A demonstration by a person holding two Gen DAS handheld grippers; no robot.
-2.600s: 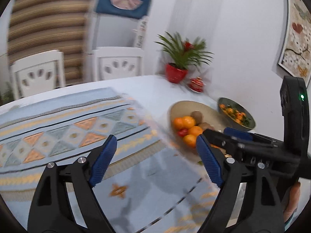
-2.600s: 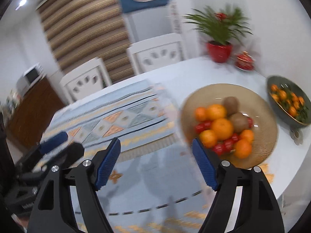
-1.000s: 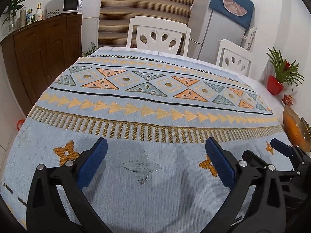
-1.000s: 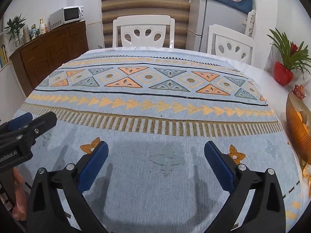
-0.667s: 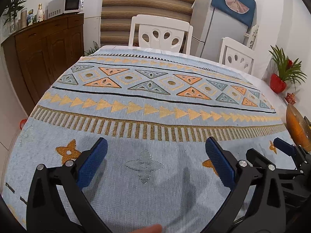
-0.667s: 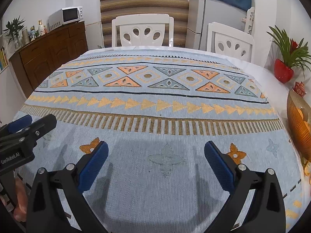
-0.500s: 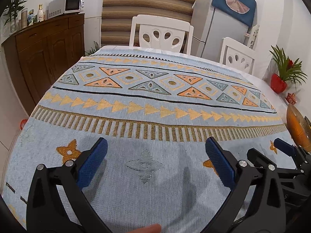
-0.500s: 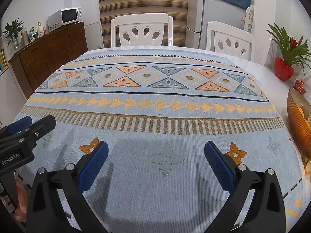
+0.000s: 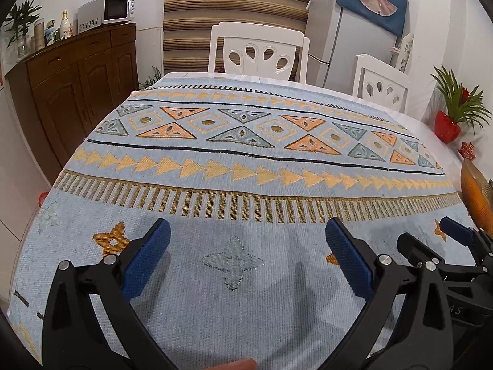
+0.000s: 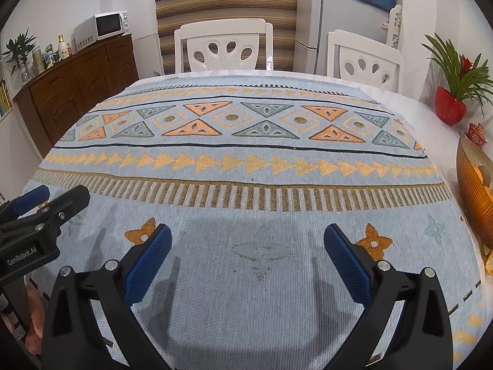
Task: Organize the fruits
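Both grippers are spread wide and hold nothing: the left gripper (image 9: 248, 246) and the right gripper (image 10: 246, 243) hover side by side over the near part of the patterned tablecloth (image 10: 246, 160), pointing toward the far white chairs (image 10: 223, 49). The fruit bowl (image 10: 473, 185) sits at the table's right edge, with orange fruit (image 10: 480, 172) just visible inside, well apart from both grippers. A red-potted plant (image 10: 450, 104) stands beyond it

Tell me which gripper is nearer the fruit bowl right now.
Right. The fruit bowl sits at the table's right edge, just beyond the right gripper. The left gripper hovers over the cloth further left, with the right one between it and the bowl.
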